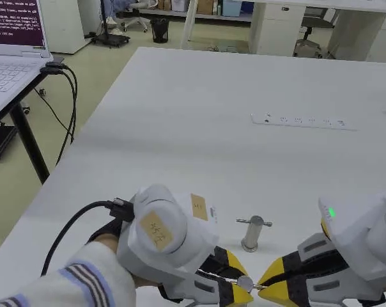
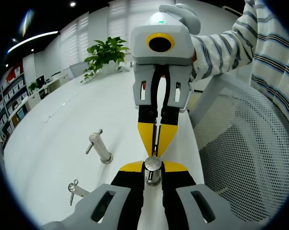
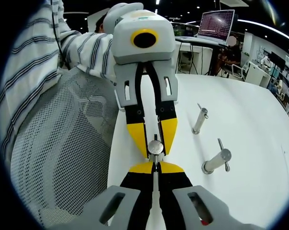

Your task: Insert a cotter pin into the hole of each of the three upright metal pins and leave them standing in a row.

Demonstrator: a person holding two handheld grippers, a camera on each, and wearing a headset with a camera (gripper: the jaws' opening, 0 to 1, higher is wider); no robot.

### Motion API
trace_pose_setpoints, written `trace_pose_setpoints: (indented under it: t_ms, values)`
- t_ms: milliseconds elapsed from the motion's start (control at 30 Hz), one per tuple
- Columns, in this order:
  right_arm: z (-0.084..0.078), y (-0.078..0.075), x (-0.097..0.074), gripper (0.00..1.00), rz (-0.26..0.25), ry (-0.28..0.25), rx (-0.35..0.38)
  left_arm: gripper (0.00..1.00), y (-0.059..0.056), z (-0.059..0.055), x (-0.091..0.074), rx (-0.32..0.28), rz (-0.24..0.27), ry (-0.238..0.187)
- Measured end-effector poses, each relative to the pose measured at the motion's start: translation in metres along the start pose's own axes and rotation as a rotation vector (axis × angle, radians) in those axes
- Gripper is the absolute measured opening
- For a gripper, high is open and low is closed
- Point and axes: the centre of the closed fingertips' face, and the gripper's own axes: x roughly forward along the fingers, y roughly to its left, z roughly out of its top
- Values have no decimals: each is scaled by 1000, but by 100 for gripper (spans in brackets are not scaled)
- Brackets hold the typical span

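Note:
My left gripper (image 1: 239,291) (image 2: 153,166) is shut on an upright metal pin (image 1: 245,282) (image 2: 153,168) (image 3: 155,146) near the table's front edge. Facing it, my right gripper (image 1: 267,286) (image 3: 155,167) is shut on a thin cotter pin (image 2: 155,140) whose end meets the head of the held metal pin. A second metal pin (image 1: 252,234) (image 2: 101,148) (image 3: 200,120) stands just behind with a cotter pin through its top. A third metal pin (image 2: 75,188) (image 3: 216,161), also crossed by a cotter pin, stands beside it.
A white power strip (image 1: 301,121) lies further back on the white table (image 1: 180,128). A laptop (image 1: 7,45) with a black cable sits on a side desk at the left. A mesh chair (image 2: 240,143) is close to the table's front edge.

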Motion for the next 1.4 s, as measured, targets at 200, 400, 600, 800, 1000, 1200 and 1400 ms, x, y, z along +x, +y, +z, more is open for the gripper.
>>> trace_pose_setpoints:
  t_ms: [200, 400, 600, 800, 1000, 1200, 1400]
  values:
    - [3, -1, 3, 0, 14, 4, -20, 9, -1, 0, 1, 5, -3, -1]
    - [2, -2, 2, 0, 15, 2, -23, 9, 0, 0, 1, -8, -2, -7]
    - [2, 1, 3, 0, 11, 5, -46, 9, 0, 0, 0, -1, 2, -6]
    - [2, 0, 3, 3, -2, 3, -42, 10, 1, 0, 0, -26, 8, -9]
    - [4, -3, 1, 9, -24, -13, -30, 10, 0, -1, -3, -53, 7, -28]
    - [3, -2, 0, 24, -36, -17, -16, 21, -5, -2, -13, -62, 4, -36]
    - [-1, -2, 2, 33, -51, -14, 7, 54, -15, -10, -26, -48, 10, -35]
